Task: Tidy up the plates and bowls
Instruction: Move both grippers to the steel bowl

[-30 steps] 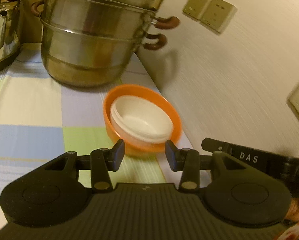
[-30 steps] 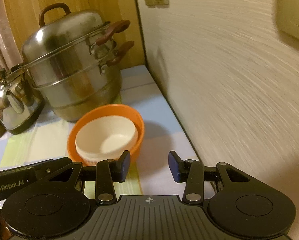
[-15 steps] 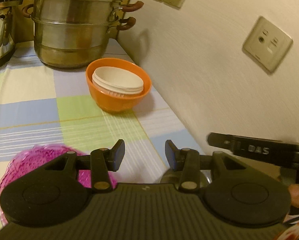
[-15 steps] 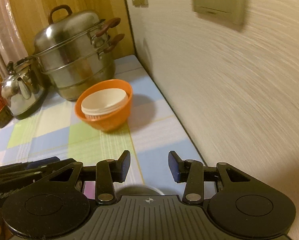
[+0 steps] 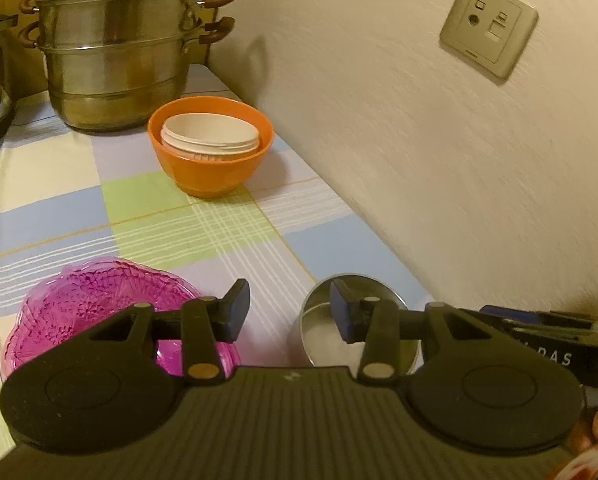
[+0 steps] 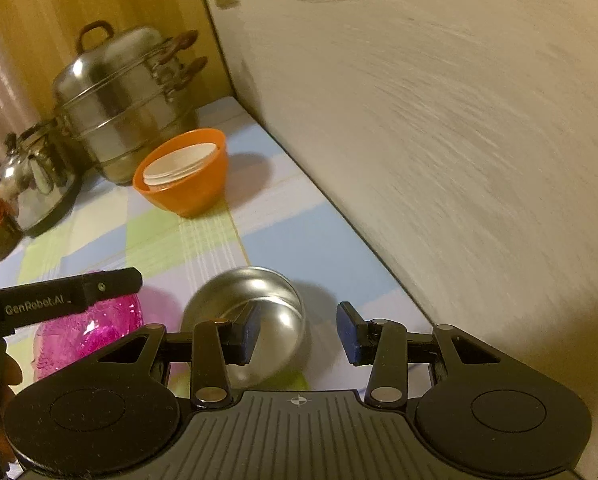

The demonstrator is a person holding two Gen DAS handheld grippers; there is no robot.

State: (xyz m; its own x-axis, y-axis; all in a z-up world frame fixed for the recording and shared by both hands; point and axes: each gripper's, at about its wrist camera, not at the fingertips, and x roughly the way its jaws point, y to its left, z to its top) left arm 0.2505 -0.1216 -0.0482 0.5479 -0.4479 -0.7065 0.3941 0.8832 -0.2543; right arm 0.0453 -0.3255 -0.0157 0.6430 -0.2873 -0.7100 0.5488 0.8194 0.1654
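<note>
The right gripper (image 6: 297, 330) hangs with jaws apart above a steel bowl (image 6: 245, 314) beside a pink glass dish (image 6: 85, 330), while white bowls (image 6: 179, 164) nest in an orange bowl (image 6: 187, 184) near a steamer pot (image 6: 127, 100).

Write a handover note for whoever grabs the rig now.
Left gripper: jaws open, empty, above the pink glass dish and steel bowl.
Right gripper: jaws open, empty, near the steel bowl.
Done: white bowls nested in the orange bowl by the steamer pot.
Left: steel bowl and pink dish not yet stacked, apart on the checked cloth.
</note>
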